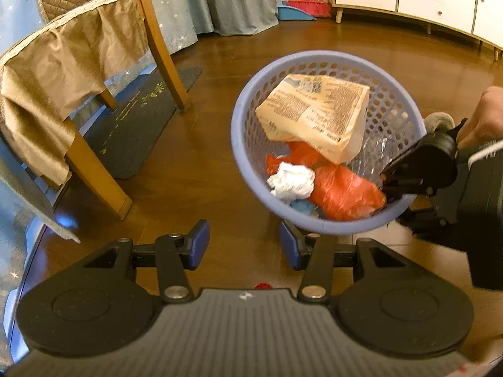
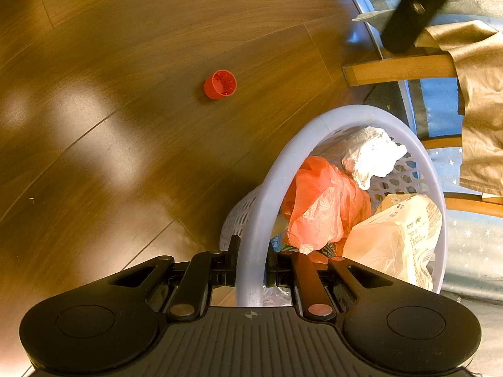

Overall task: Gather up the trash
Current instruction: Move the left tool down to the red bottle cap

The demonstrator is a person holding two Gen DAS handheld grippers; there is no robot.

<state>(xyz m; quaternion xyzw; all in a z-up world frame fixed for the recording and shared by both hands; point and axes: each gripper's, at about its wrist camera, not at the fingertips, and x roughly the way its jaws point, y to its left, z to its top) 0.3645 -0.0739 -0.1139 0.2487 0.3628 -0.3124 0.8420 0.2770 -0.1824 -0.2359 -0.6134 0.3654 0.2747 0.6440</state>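
Observation:
A lilac perforated basket hangs tilted over the wooden floor. My right gripper is shut on its rim, one finger outside the wall and one inside. In the basket lie a beige printed bag, an orange plastic bag and a crumpled white paper. My left gripper stands open just below the basket's near rim, with nothing between its blue pads. A small red cup lies on its side on the floor, away from the basket.
A wooden chair with a tan cloth cover stands to the left beside a dark mat. A white cabinet lines the far wall. A red broom and blue dustpan lean at the back. A hand holds the right gripper.

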